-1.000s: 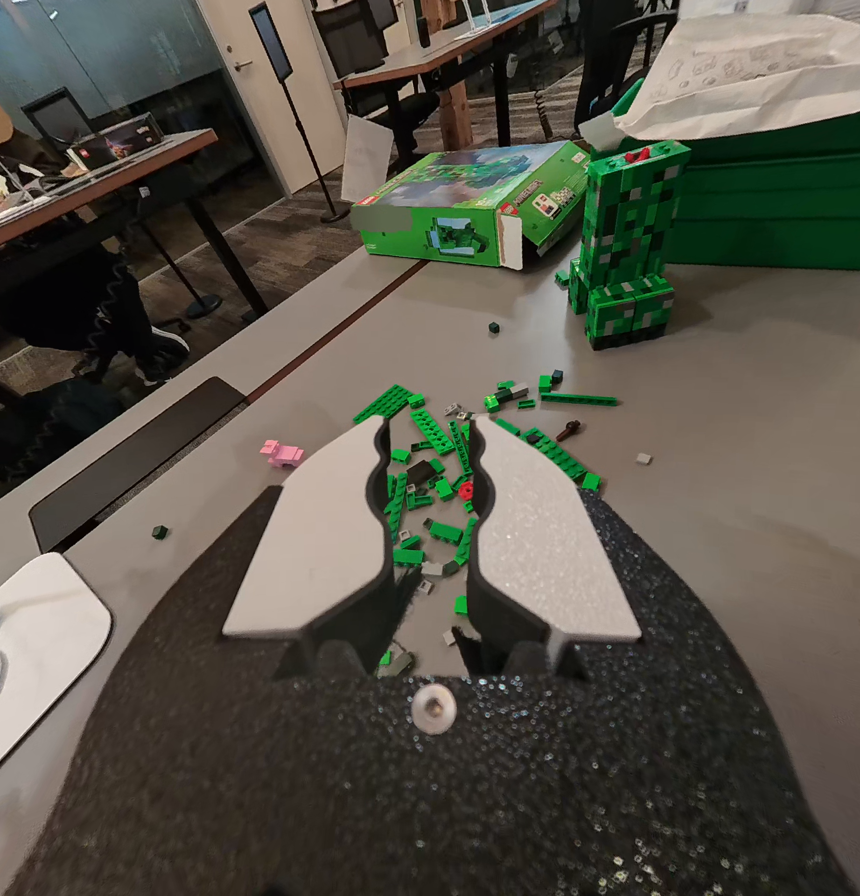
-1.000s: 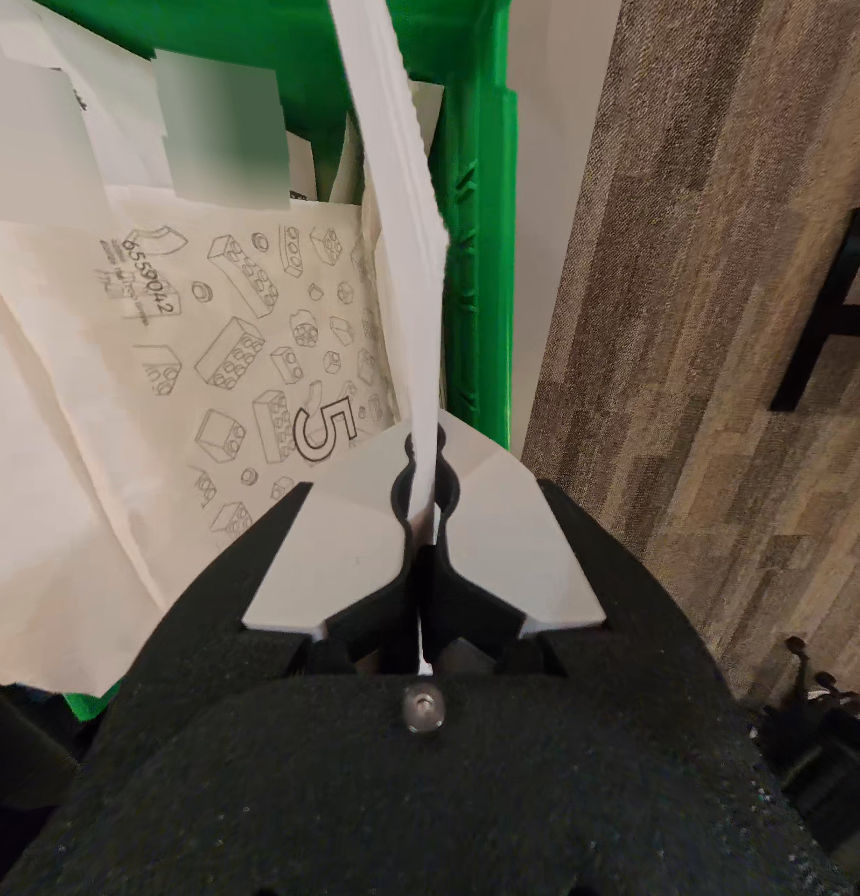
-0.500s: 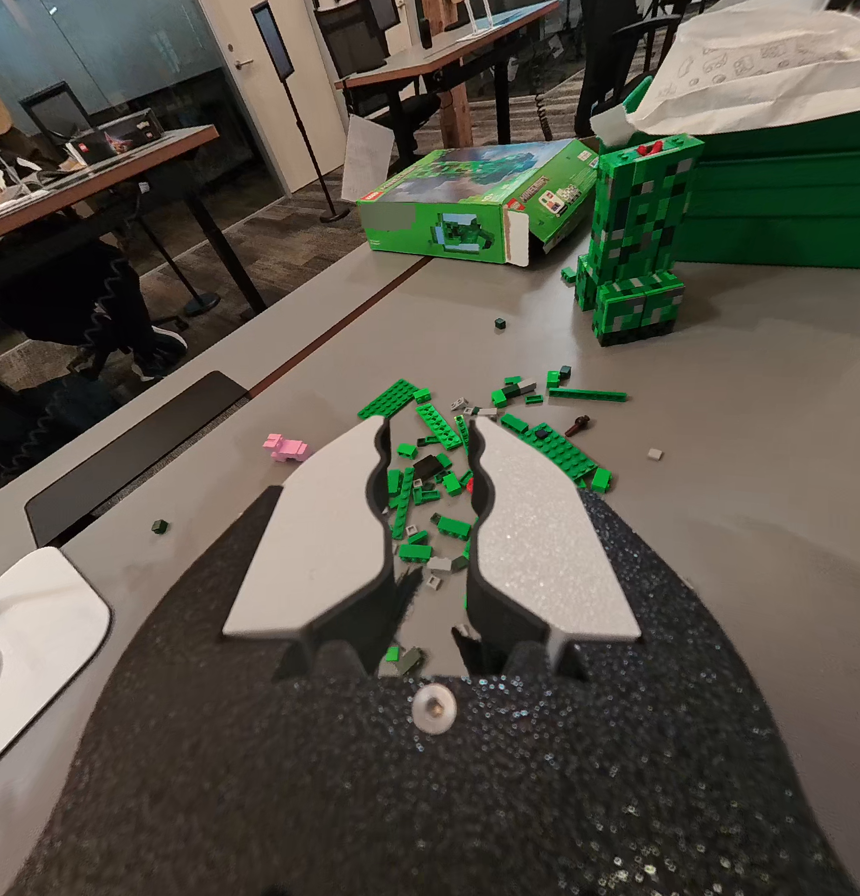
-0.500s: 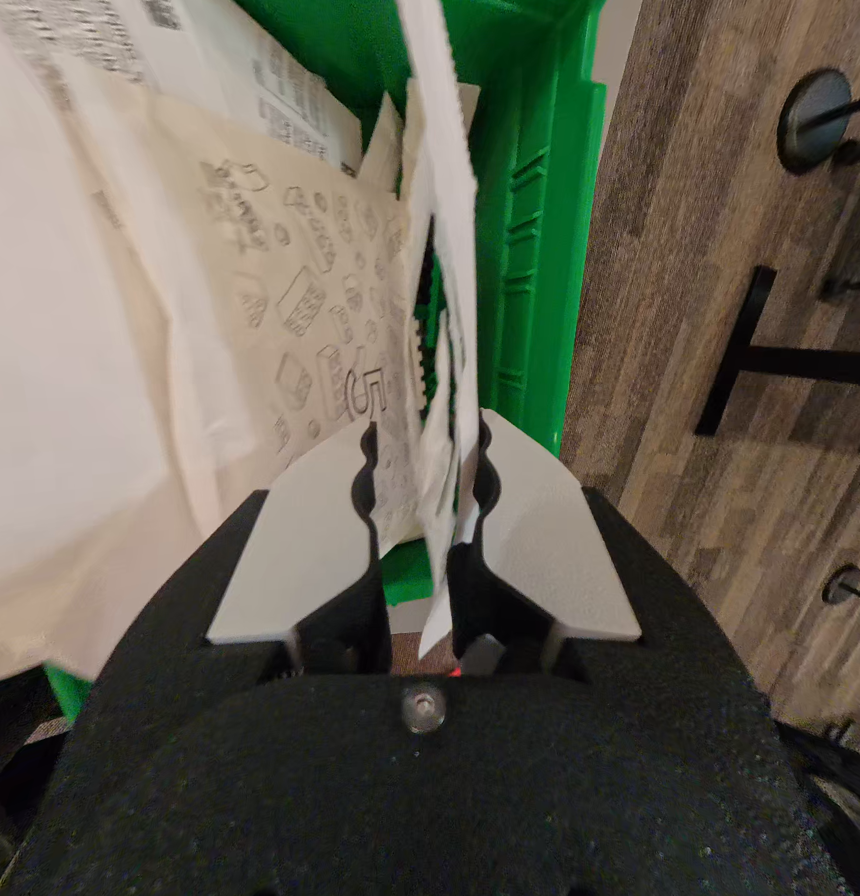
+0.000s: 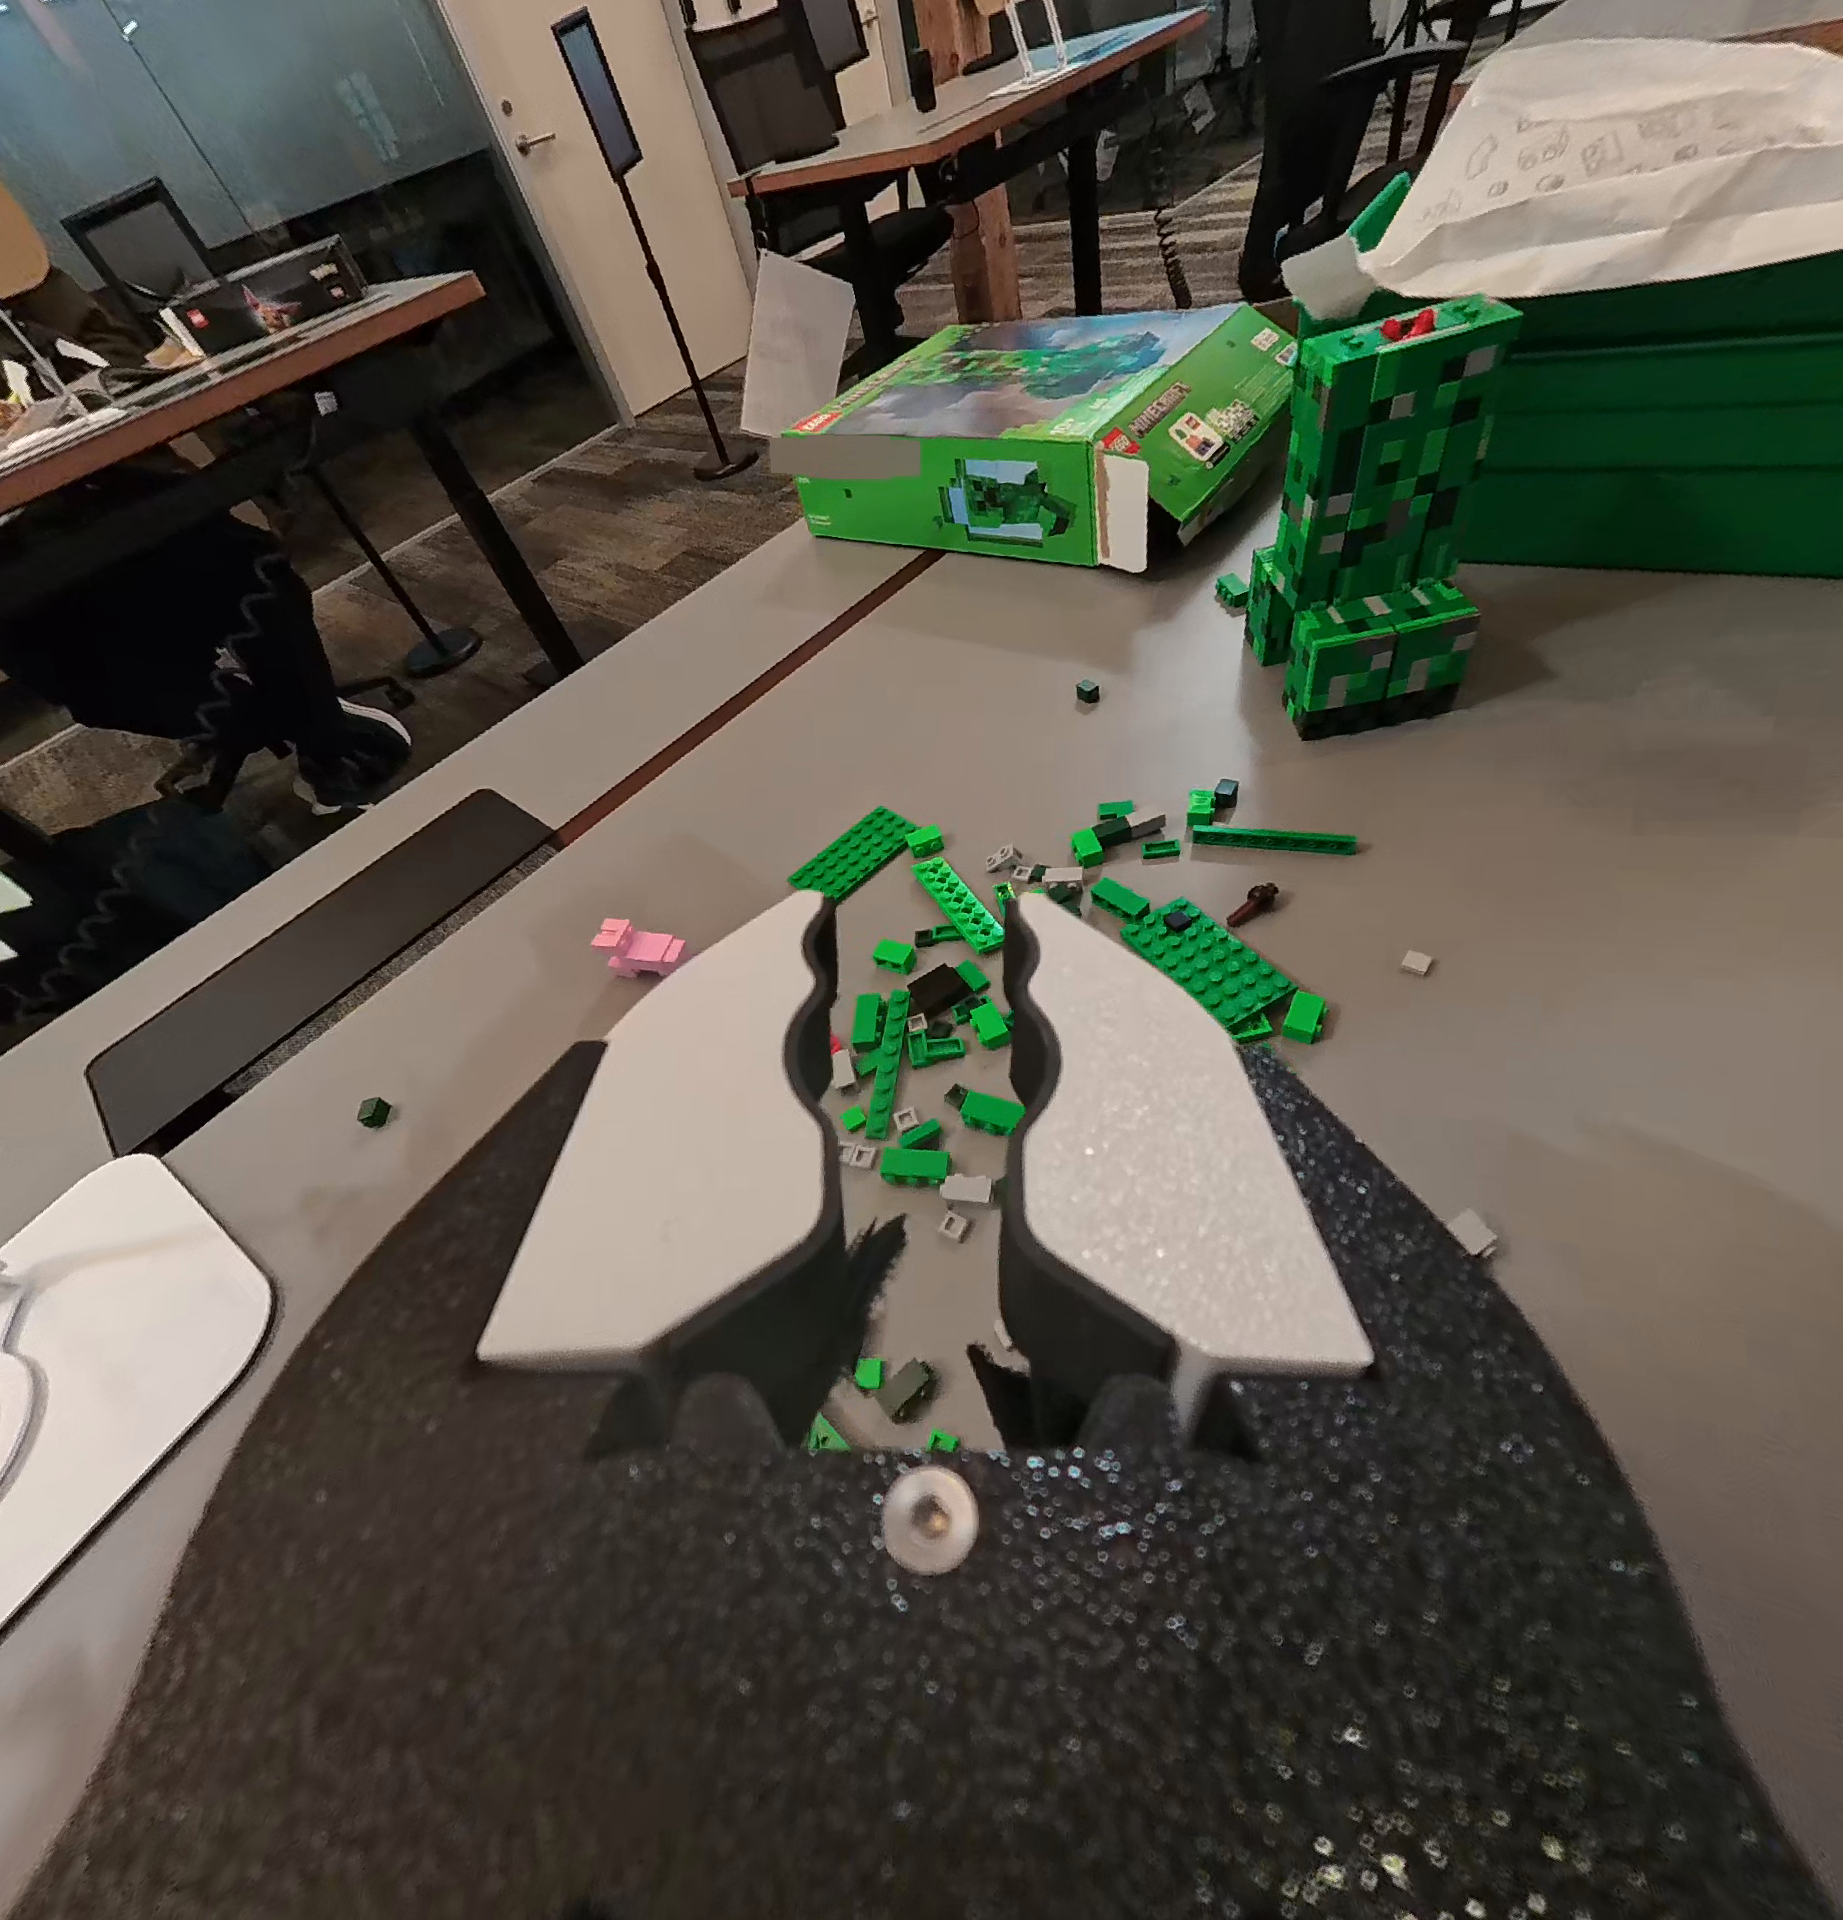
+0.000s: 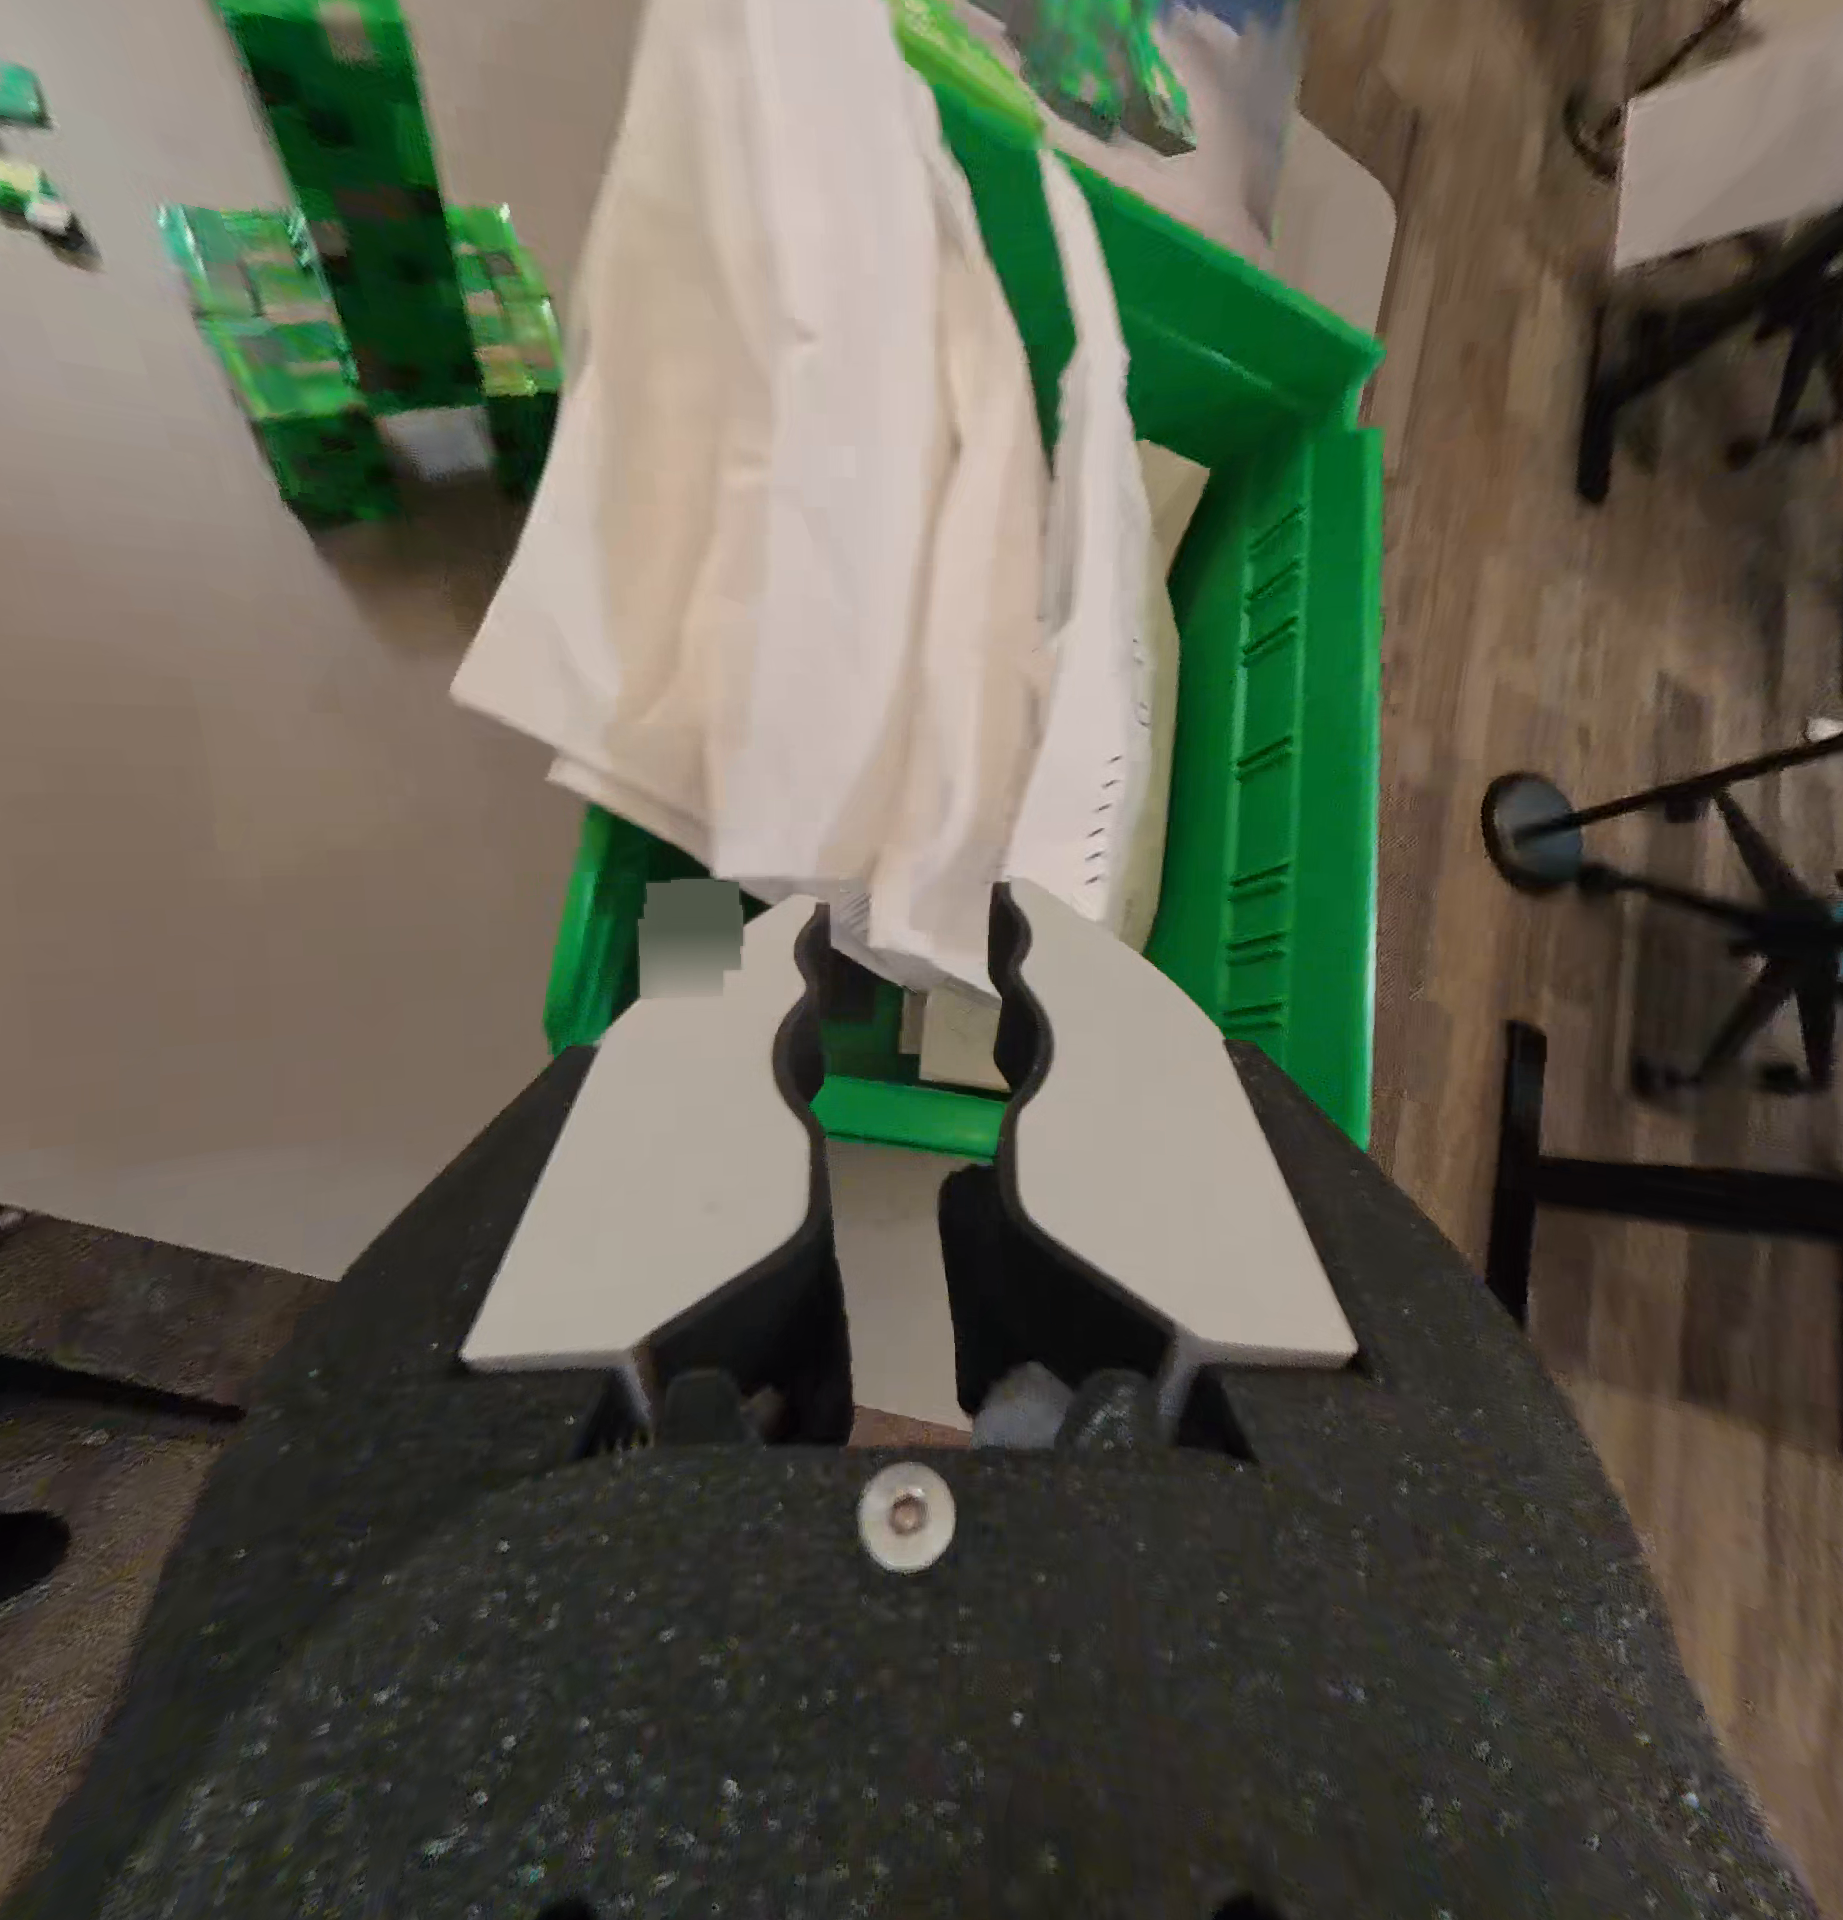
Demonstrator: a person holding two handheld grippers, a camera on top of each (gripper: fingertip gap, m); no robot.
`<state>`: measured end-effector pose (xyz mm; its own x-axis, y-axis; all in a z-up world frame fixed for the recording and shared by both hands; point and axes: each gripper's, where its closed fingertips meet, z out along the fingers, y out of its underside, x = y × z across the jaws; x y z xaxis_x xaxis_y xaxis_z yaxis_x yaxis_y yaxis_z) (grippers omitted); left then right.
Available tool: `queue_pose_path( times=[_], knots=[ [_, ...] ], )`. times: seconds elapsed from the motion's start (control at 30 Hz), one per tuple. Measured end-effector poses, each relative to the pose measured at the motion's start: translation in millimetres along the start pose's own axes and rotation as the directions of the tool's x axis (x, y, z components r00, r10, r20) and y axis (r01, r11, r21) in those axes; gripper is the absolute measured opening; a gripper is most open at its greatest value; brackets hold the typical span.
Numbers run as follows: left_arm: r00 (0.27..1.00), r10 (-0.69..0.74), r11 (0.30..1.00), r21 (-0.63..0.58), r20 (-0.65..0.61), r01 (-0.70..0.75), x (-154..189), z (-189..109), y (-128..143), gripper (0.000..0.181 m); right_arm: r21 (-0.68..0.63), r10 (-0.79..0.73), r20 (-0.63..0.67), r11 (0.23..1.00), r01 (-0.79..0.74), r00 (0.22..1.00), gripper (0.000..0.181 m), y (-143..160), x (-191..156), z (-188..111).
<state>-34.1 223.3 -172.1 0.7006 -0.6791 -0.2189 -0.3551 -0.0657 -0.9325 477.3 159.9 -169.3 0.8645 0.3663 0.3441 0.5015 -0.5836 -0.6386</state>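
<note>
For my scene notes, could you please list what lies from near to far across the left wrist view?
Left tool → scattered green bricks → green brick figure → opened green box → far desks.

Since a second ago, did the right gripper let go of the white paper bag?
Yes. The right gripper opened and backed away from the green bin; the white paper bag hangs free.

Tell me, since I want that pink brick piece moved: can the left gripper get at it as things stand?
Probably yes. The left gripper is open and holds nothing, and the pink piece lies alone on bare table just left of its fingertips, apart from the green bricks.
</note>
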Motion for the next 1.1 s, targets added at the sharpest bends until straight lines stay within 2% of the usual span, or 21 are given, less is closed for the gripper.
queue_pose_path(
  times=[0.07, 0.13, 0.23, 0.37, 0.5, 0.67, 1.0, 1.1],
  knots=[
    [1.000, 0.000, 1.000, -0.001, -0.005, 0.000, 1, 1, -1, 0.030, -0.011, -0.074, -0.006, 0.997, 0.074, 0.997, 0.028, 13, -12, 5],
    [1.000, 0.004, 1.000, 0.000, -0.005, -0.004, 1, 2, -1, 0.030, 0.051, -0.182, -0.036, 0.982, 0.183, 0.983, 0.023, 13, -22, 10],
    [1.000, 0.001, 1.000, 0.001, -0.009, -0.001, 4, 2, -1, 0.030, 0.090, -0.255, -0.149, 0.959, 0.270, 0.955, 0.020, 8, -18, 18],
    [1.000, 0.005, 1.000, -0.006, -0.013, -0.005, 6, 3, 0, 0.030, 0.024, -0.331, -0.236, 0.938, 0.346, 0.914, 0.029, 9, -4, 31],
    [1.000, 0.007, 1.000, -0.005, -0.002, -0.007, 5, -1, 1, 0.030, -0.046, -0.378, -0.221, 0.925, 0.377, 0.899, 0.036, 17, 1, 44],
    [1.000, -0.008, 1.000, -0.016, -0.004, 0.008, 3, -3, 5, 0.030, -0.094, -0.417, -0.278, 0.908, 0.408, 0.865, 0.030, 16, 12, 52],
    [1.000, -0.003, 0.999, -0.033, -0.007, 0.002, 3, -2, 9, 0.029, -0.192, -0.457, -0.294, 0.888, 0.417, 0.839, 0.031, 20, 25, 57],
    [1.000, 0.003, 0.999, -0.040, -0.006, -0.003, 2, -2, 11, 0.029, -0.173, -0.440, -0.282, 0.897, 0.406, 0.852, 0.028, 18, 23, 57]
  ],
)
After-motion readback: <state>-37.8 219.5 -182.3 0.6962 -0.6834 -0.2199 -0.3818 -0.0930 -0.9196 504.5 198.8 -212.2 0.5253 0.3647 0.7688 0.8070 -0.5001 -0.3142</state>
